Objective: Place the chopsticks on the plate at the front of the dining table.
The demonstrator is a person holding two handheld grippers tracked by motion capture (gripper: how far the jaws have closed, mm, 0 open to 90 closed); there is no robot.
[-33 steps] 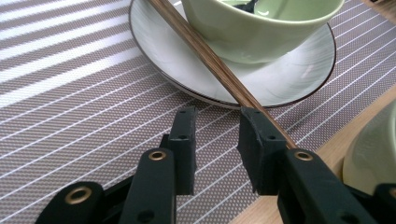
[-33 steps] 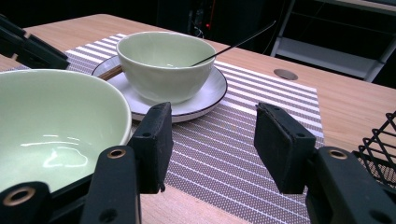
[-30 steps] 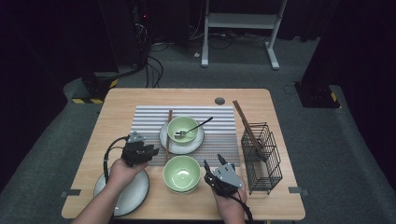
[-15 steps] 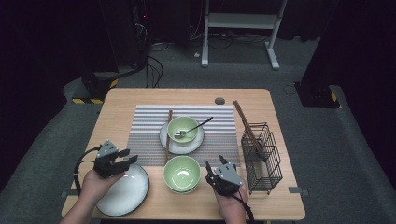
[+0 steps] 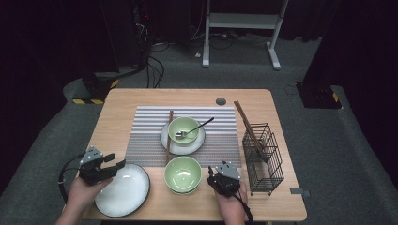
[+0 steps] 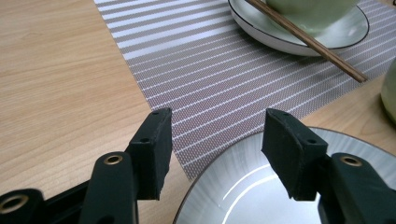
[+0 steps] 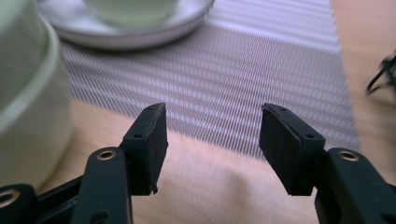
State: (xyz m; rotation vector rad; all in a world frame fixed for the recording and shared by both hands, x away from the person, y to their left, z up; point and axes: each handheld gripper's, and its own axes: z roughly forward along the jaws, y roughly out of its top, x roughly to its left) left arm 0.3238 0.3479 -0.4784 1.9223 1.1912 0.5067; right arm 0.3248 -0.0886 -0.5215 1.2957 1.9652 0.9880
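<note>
1. Table setting looks like the work in hand: a large white plate (image 5: 123,190) lies at the near left corner of the table (image 5: 117,112), with a green bowl (image 5: 183,174) just to its right, off the striped mat (image 5: 150,126).
2. Left gripper (image 5: 111,165) hovers at the plate's left rim. In the left gripper view its jaws straddle that rim (image 6: 224,163) without touching it; they have just been opening, and nothing is pinched between them.
3. My reading is that the plate has just been set down and let go, so this step is the release.
4. Right gripper (image 5: 220,180) sits just right of the green bowl, jaws as wide as they go and empty. In the right gripper view the bowl's side (image 7: 28,93) is close on the left, outside the jaws.
5. Farther back on the mat stand a second bowl on a small plate (image 5: 184,131), a spoon (image 5: 199,126) resting in that bowl, and a chopstick (image 5: 169,136) lying beside it. A wire rack (image 5: 263,157) stands at the right.
6. Next move probably calls for the right gripper to turn toward the near bowl, bring one jaw inside its rim and one outside, and close firmly before lifting.
7. Left gripper should pull back clear of the plate first, so it doesn't nudge the rim.
</note>
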